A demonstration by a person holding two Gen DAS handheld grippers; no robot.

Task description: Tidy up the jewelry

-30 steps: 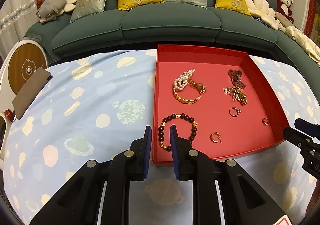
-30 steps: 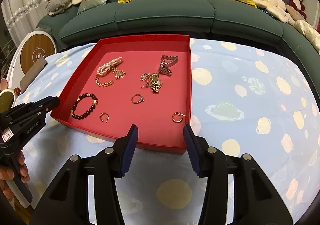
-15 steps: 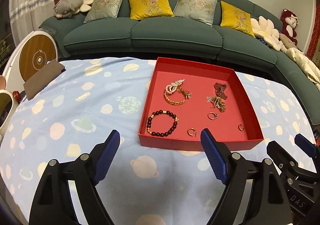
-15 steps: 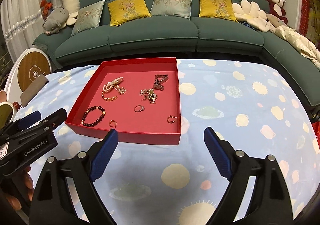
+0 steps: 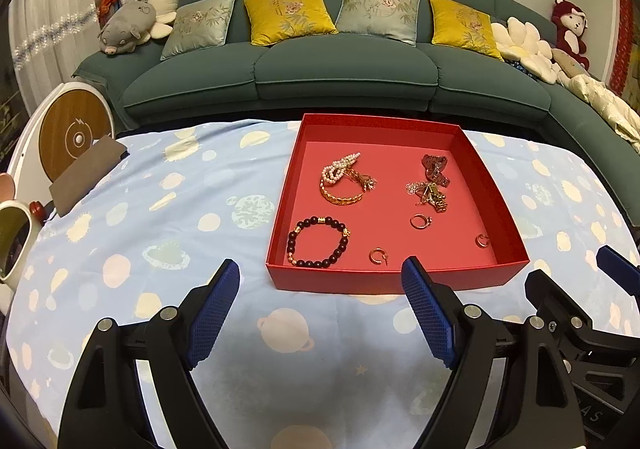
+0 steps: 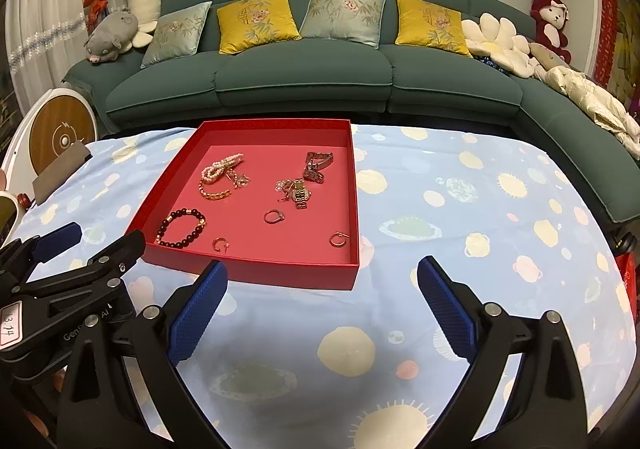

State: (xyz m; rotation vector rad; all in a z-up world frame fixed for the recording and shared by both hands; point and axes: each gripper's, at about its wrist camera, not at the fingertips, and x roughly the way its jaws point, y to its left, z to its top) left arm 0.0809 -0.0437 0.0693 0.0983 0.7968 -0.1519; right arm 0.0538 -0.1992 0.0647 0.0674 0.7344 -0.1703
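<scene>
Red tray (image 5: 394,281) sits on the planet-print cloth (image 5: 160,217), at twelve o'clock from the left gripper (image 5: 320,305), whose jaws stand wide and empty. Beaded bracelet (image 5: 318,242) occupies the tray's seven o'clock corner.

Right wrist view: right gripper (image 6: 322,303) jaws are opening, nothing between them; tray (image 6: 256,273) at eleven o'clock, ring (image 6: 274,216) near centre.

In the red tray (image 5: 394,283), the tangle of chains (image 5: 428,191) beside the ring (image 5: 420,221) is too small to separate into pieces. Left of the tray, a white mug (image 5: 14,245) and a round white device (image 5: 68,129) are cut off by the frame edge.
</scene>
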